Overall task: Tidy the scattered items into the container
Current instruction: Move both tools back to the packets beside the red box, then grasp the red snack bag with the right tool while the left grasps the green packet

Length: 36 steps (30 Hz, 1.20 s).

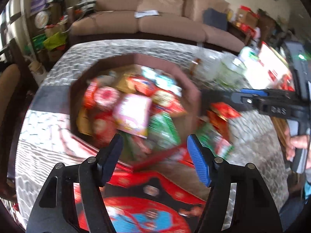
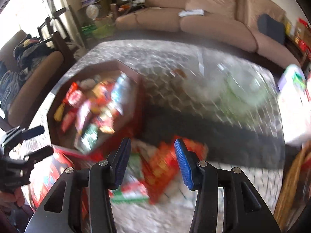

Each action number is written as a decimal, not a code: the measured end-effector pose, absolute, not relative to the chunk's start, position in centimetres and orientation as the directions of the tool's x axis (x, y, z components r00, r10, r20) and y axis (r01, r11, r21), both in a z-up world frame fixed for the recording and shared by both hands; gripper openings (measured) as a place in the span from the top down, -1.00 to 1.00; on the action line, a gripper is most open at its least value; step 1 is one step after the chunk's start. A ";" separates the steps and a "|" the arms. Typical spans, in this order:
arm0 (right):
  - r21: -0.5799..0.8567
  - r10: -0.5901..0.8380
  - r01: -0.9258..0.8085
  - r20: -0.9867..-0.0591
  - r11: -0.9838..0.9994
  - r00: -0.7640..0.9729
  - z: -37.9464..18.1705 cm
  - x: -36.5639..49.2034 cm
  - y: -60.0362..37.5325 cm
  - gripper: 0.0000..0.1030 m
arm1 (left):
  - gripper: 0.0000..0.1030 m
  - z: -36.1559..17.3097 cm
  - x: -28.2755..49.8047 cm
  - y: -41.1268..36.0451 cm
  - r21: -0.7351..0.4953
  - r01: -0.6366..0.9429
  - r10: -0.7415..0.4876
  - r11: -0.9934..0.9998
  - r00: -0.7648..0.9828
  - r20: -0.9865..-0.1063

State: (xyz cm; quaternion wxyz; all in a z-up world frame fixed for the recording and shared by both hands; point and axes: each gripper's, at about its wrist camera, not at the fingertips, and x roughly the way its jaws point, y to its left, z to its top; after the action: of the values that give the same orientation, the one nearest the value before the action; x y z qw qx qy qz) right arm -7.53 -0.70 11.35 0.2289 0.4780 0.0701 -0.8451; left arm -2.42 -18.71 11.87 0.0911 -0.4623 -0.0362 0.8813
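Left wrist view, left claw point(image 1: 155, 151): jaws apart, nothing between them.
Left wrist view, container point(image 1: 194, 101): octagonal box full of snack packets, just beyond the fingertips.
Left wrist view, right claw point(image 1: 250, 97): off to the right, over loose red packets point(image 1: 223, 112) on the counter point(image 1: 252, 136).
Right wrist view, right claw point(image 2: 152, 153): jaws apart, empty.
Right wrist view, scattered packets point(image 2: 163, 167): red and green, directly under the fingers.
Right wrist view, container point(image 2: 136, 77): ahead and left.

Both wrist views angled down, close over table point(image 1: 58, 68); shared, seemingly, octagonal box point(image 1: 134, 58), blurred
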 end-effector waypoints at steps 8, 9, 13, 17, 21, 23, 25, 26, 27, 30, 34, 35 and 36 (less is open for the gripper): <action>0.192 -0.313 0.314 -0.860 -0.930 -0.403 7.5 -6.4 6.5 0.00 | -0.28 8.5 -1.6 -11.2 -0.177 -0.182 0.245 -0.967 -0.485 -0.840; 0.202 -0.318 0.304 -0.859 -0.931 -0.401 7.3 -6.4 6.9 -0.02 | -0.28 8.3 -1.8 -10.7 -0.178 -0.179 0.244 -0.968 -0.481 -0.842; 0.266 -0.354 0.257 -0.843 -0.929 -0.405 6.4 -7.3 8.1 -0.29 | -0.39 7.0 -3.2 -8.7 -0.155 -0.162 0.214 -0.975 -0.471 -0.856; 0.330 -0.392 0.218 -0.827 -0.919 -0.403 5.8 -9.5 7.8 -0.52 | -0.43 5.9 -4.5 -7.4 -0.139 -0.136 0.187 -0.981 -0.461 -0.868; 0.290 -0.365 0.241 -0.853 -0.926 -0.374 4.5 -11.9 5.5 -0.56 | -0.47 4.5 -5.6 -6.7 -0.125 -0.116 0.164 -0.985 -0.443 -0.882; 0.261 -0.341 0.252 -0.869 -0.932 -0.360 3.6 -12.6 4.5 -0.56 | -0.47 4.0 -6.0 -6.6 -0.116 -0.101 0.150 -0.988 -0.445 -0.883; 0.247 -0.327 0.258 -0.881 -0.934 -0.343 2.7 -13.0 3.8 -0.56 | -0.47 3.9 -6.2 -6.7 -0.111 -0.089 0.139 -0.990 -0.455 -0.879; 0.247 -0.328 0.261 -0.883 -0.933 -0.335 2.4 -13.2 3.6 -0.56 | -0.47 3.9 -6.4 -6.7 -0.112 -0.082 0.137 -0.990 -0.457 -0.879; 0.239 -0.322 0.268 -0.887 -0.933 -0.330 2.1 -13.2 3.3 -0.59 | -0.47 3.9 -6.6 -6.7 -0.114 -0.077 0.136 -0.991 -0.459 -0.878; 0.173 -0.283 0.311 -0.891 -0.935 -0.355 2.0 -12.9 2.6 -0.46 | -0.18 3.9 -7.1 -6.5 -0.106 -0.077 0.129 -0.991 -0.467 -0.874; 0.168 -0.290 0.336 -0.888 -0.927 -0.357 2.2 -12.1 3.2 -0.18 | 0.45 4.5 -7.2 -6.7 -0.147 -0.094 0.174 -0.985 -0.464 -0.869; 0.178 -0.298 0.332 -0.886 -0.926 -0.356 2.4 -11.9 3.7 -0.15 | 0.57 4.8 -7.1 -6.7 -0.157 -0.102 0.187 -0.982 -0.460 -0.868; 0.189 -0.307 0.329 -0.882 -0.925 -0.356 2.6 -11.7 4.0 -0.14 | 0.58 5.0 -7.0 -6.8 -0.169 -0.105 0.199 -0.980 -0.458 -0.866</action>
State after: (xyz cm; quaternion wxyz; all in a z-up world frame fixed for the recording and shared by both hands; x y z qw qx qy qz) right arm -11.71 4.03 2.61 0.1930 0.5334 0.0102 -0.8235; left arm -6.97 -6.83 4.98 0.0892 -0.5128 -0.0457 0.8527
